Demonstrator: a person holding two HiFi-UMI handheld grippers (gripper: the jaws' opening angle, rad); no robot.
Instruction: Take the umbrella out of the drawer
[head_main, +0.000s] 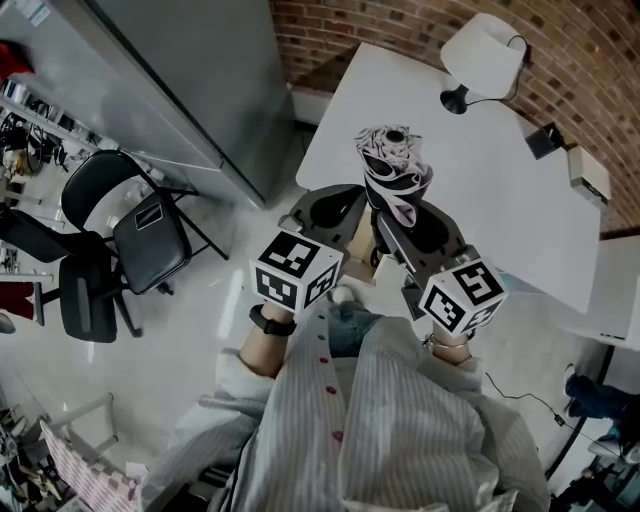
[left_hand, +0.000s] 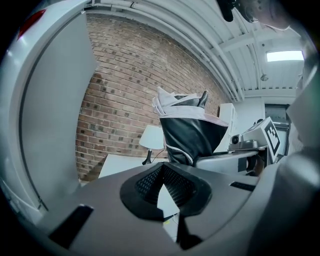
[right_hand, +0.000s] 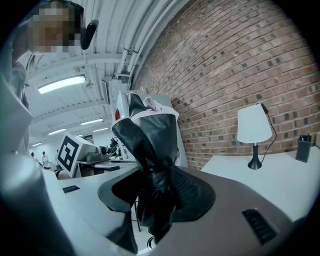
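The folded fabric umbrella (head_main: 392, 165) is black with white swirls. The flat-topped table (head_main: 500, 180) is plain white. The brick wall (head_main: 400, 20) at twelve o'clock is red-brown.

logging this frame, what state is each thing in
right gripper, shut on the umbrella
umbrella, folded, held upright
left gripper, jaws apart, nothing between them
lamp, upright on the white table, looks unlit
folding chair, unfolded, nobody on it

We see umbrella (right_hand: 150, 145) glossy creased cloth, right claw (right_hand: 155, 200) matt grey plastic, tabletop (head_main: 480, 190) smooth matt white, far wall (right_hand: 235, 65) rough brick.
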